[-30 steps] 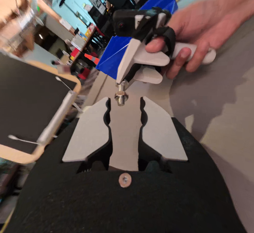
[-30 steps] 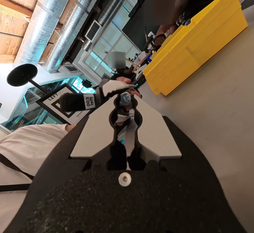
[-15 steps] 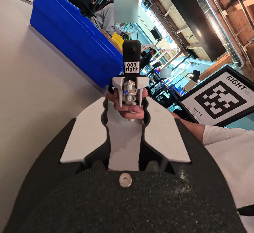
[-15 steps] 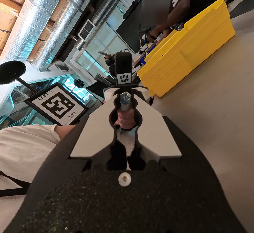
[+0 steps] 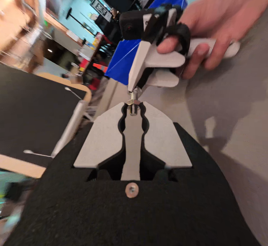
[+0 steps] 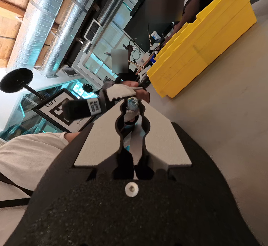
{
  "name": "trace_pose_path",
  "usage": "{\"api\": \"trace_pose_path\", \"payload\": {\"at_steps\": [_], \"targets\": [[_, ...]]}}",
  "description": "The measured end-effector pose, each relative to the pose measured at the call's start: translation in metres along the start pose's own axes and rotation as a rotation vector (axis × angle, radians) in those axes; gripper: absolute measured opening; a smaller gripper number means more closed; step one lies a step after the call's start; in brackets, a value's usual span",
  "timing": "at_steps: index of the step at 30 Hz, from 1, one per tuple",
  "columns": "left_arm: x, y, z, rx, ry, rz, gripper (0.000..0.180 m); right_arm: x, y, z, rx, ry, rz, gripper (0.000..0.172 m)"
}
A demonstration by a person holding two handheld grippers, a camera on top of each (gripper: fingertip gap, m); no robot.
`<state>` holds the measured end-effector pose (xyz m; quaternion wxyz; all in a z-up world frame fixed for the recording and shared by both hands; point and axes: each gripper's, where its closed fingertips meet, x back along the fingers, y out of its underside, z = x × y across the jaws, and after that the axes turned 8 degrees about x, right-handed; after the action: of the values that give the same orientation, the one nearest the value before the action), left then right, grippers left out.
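Observation:
In the left wrist view my left gripper (image 5: 133, 104) is shut on a silver hex nut (image 5: 133, 102) that sits on a threaded bolt (image 5: 134, 94). The bolt's free end pokes down between my fingertips. My right gripper (image 5: 134, 90), held by a hand, comes in from above and grips the bolt's head end. In the right wrist view my right gripper (image 6: 132, 106) is shut on the bolt's round head (image 6: 132, 103). One finger (image 6: 120, 92) of the left gripper shows just beyond the head.
A blue bin (image 5: 123, 59) stands behind the grippers on the grey table (image 5: 217, 123). A black board with a wooden rim (image 5: 29, 108) is at the left. Yellow bins (image 6: 203, 43) stand at the right, with a framed marker sign (image 6: 58, 111) and people behind. Only a small space, under 4 cm, lies between the two pairs of fingers.
My left gripper was open half a second ago. It has swung round and its pads have closed on the nut. My right gripper has kept its hold on the bolt throughout.

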<state>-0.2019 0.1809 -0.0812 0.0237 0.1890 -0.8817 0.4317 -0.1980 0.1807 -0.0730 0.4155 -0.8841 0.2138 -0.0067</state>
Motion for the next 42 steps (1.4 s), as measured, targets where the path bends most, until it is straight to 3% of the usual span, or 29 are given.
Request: {"api": "trace_pose_path", "payload": {"at_steps": [3,5,7,9,12,15,18,20,22,26,31,34,36,42], "targets": [[-0.004,0.000,-0.005,-0.278,-0.123,-0.047,0.017,0.002,-0.004,0.003,-0.029,-0.005,0.018,0.016],[-0.007,0.002,-0.005,-0.359,-0.172,-0.068,0.018,0.004,-0.004,0.004,-0.020,0.004,0.016,0.016],[-0.010,0.002,0.000,-0.333,-0.156,-0.075,0.031,0.005,-0.005,0.002,-0.007,0.002,0.020,0.016],[-0.011,0.004,0.001,-0.210,-0.121,-0.090,0.042,0.006,-0.008,0.000,0.009,0.002,0.032,0.016],[-0.009,0.007,-0.004,0.151,-0.069,-0.073,0.046,0.008,-0.011,0.001,0.040,0.021,0.036,0.016],[-0.011,0.021,0.002,0.842,0.112,-0.102,0.052,0.010,-0.013,0.001,0.047,0.029,0.045,0.016],[-0.008,0.017,-0.003,1.433,0.317,0.044,0.049,0.011,-0.014,0.004,0.050,0.041,0.049,0.017],[-0.007,0.015,-0.004,1.630,0.446,0.107,0.051,0.011,-0.016,0.006,0.045,0.050,0.056,0.016],[-0.007,0.009,-0.005,1.703,0.515,0.154,0.057,0.012,-0.014,0.008,0.049,0.060,0.050,0.017],[-0.005,-0.007,-0.001,1.647,0.571,0.183,0.052,0.011,-0.013,0.008,0.045,0.060,0.048,0.017],[-0.007,-0.011,0.001,1.570,0.539,0.193,0.016,0.007,-0.011,0.004,0.042,0.040,0.040,0.017],[-0.006,-0.007,0.004,1.455,0.526,0.166,0.016,0.007,-0.006,0.006,0.041,0.049,0.011,0.016],[-0.006,-0.002,0.010,1.214,0.454,0.108,0.016,0.006,-0.001,0.009,0.010,0.046,-0.008,0.017],[-0.005,0.008,0.002,0.096,0.038,-0.041,0.017,0.003,0.000,0.007,-0.054,0.007,0.000,0.016]]}}
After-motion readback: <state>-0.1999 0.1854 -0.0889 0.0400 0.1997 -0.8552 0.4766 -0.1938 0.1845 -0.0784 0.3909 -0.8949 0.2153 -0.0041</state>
